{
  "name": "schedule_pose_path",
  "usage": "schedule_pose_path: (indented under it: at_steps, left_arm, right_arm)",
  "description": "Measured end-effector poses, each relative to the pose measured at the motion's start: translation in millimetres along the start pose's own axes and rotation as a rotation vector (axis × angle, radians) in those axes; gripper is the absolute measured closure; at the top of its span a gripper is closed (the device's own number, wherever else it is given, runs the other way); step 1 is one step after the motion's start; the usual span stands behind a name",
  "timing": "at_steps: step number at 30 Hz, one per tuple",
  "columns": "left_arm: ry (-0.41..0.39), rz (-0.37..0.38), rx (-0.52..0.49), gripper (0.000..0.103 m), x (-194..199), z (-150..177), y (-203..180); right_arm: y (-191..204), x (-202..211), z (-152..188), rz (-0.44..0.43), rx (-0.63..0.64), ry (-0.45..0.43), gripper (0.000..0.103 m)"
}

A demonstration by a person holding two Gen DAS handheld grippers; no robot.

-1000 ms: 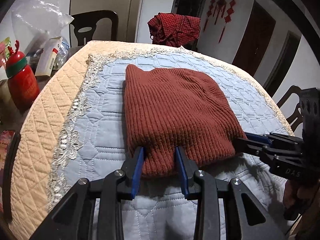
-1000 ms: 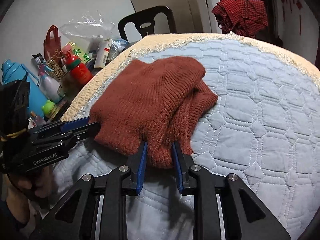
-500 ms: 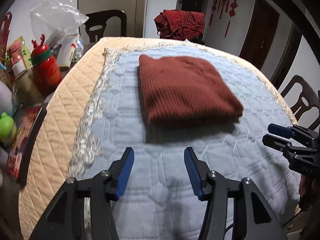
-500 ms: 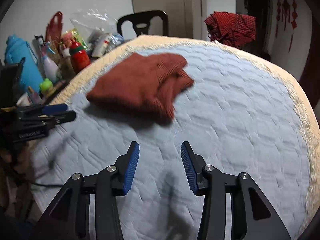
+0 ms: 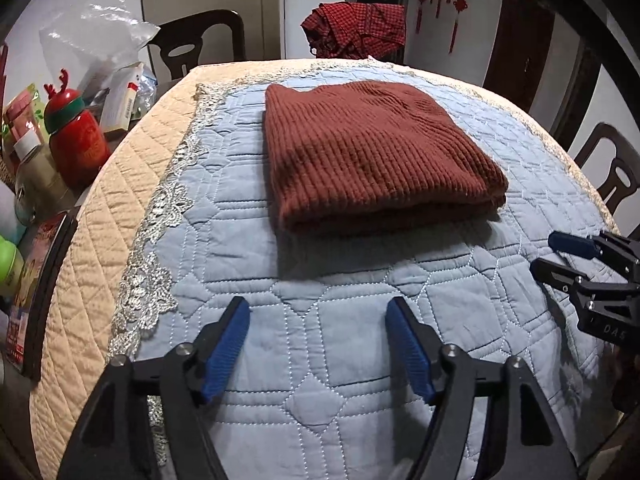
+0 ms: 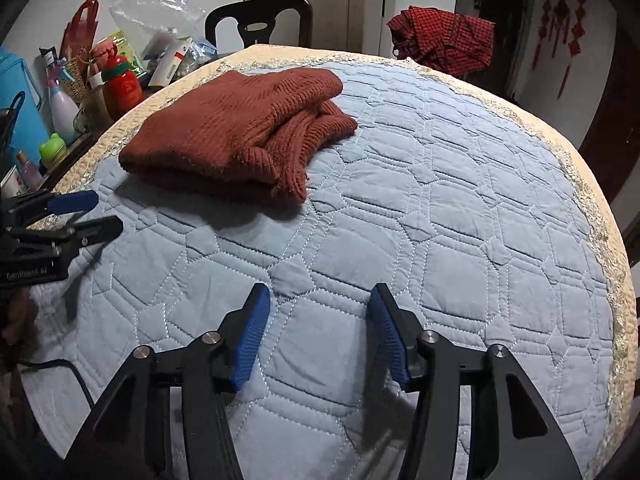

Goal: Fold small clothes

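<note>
A rust-brown ribbed knit garment (image 5: 368, 152) lies folded into a thick rectangle on the blue quilted cover (image 5: 320, 264) of a round table; it also shows in the right wrist view (image 6: 240, 128), its loose ends facing right. My left gripper (image 5: 318, 312) is open and empty, held back from the garment's near edge; it also shows at the left in the right wrist view (image 6: 102, 212). My right gripper (image 6: 318, 296) is open and empty over bare quilt, and shows at the right in the left wrist view (image 5: 548, 252).
A beige quilted border with lace trim (image 5: 152, 264) rings the cover. Bottles, a red reindeer-cap bottle (image 5: 76, 136), boxes and a plastic bag crowd the table's left side. A red checked cloth (image 5: 356, 32) hangs over a far chair. Dark chairs stand around.
Both grippers let go of the garment's near edge, opened and drew back from it. The garment now lies folded and untouched.
</note>
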State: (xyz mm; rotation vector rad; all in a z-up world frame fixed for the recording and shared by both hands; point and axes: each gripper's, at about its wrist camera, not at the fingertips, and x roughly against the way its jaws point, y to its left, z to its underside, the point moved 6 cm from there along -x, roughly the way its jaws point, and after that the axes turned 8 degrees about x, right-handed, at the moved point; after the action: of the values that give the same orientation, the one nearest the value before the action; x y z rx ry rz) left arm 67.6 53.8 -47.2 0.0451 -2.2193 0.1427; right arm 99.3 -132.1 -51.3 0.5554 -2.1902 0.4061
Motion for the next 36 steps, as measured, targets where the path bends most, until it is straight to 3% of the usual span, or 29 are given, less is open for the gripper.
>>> schedule_pose_path:
  at_steps: [18,36]
  left_arm:
    - [0.016,-0.014,-0.015,0.010,-6.0,1.8,-1.5]
    - [0.027,-0.023,-0.008,0.003,-9.7,0.2,2.1]
  right_arm:
    - [1.0,-1.7,0.0,-0.015,-0.002,0.000,0.043]
    - [1.0,-0.9,-0.3,-0.021,-0.004,-0.002,0.042]
